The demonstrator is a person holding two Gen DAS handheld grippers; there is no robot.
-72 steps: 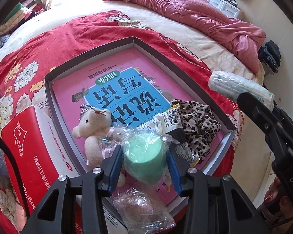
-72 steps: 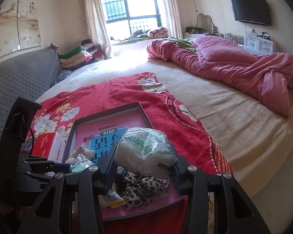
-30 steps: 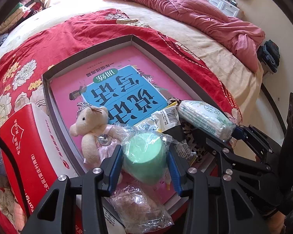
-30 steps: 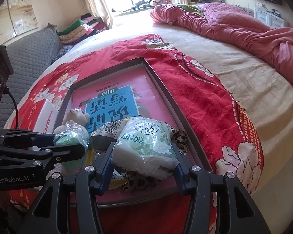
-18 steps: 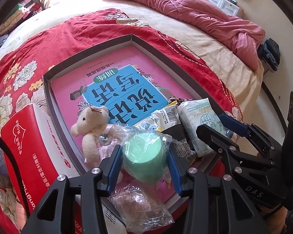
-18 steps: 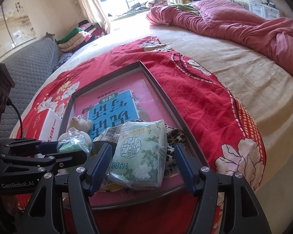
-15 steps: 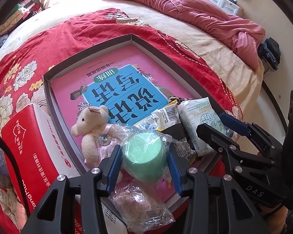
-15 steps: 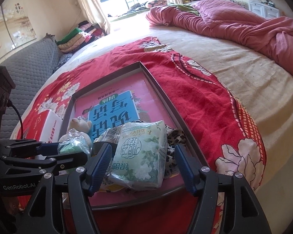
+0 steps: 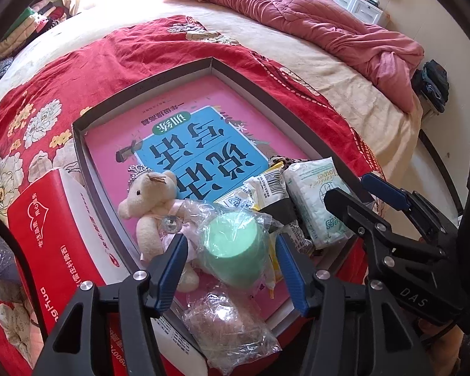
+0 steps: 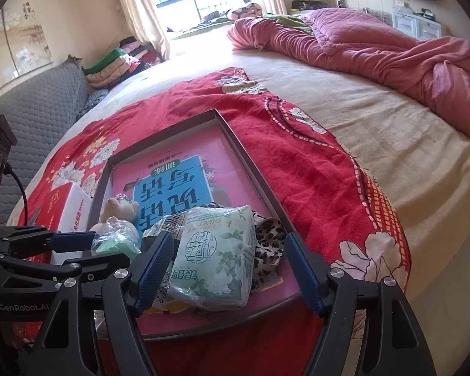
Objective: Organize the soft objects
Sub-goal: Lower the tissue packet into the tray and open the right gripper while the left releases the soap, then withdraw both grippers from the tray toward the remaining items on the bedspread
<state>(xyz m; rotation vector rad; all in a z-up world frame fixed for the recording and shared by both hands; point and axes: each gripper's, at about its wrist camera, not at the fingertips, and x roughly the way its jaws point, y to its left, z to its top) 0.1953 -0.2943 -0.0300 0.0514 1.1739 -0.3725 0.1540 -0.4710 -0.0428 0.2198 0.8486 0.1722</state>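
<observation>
Already the shallow grey tray holds the green-printed tissue pack and bagged green sponge, both grippers' jaws having just opened off them—left gripper, right gripper—while the crinkly clear bag looks left outside.

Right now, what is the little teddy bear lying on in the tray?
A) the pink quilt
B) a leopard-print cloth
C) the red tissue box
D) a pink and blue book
D: the teddy bear lies inside the tray on the pink and blue book; the red tissue box sits outside the tray beside it.
</observation>
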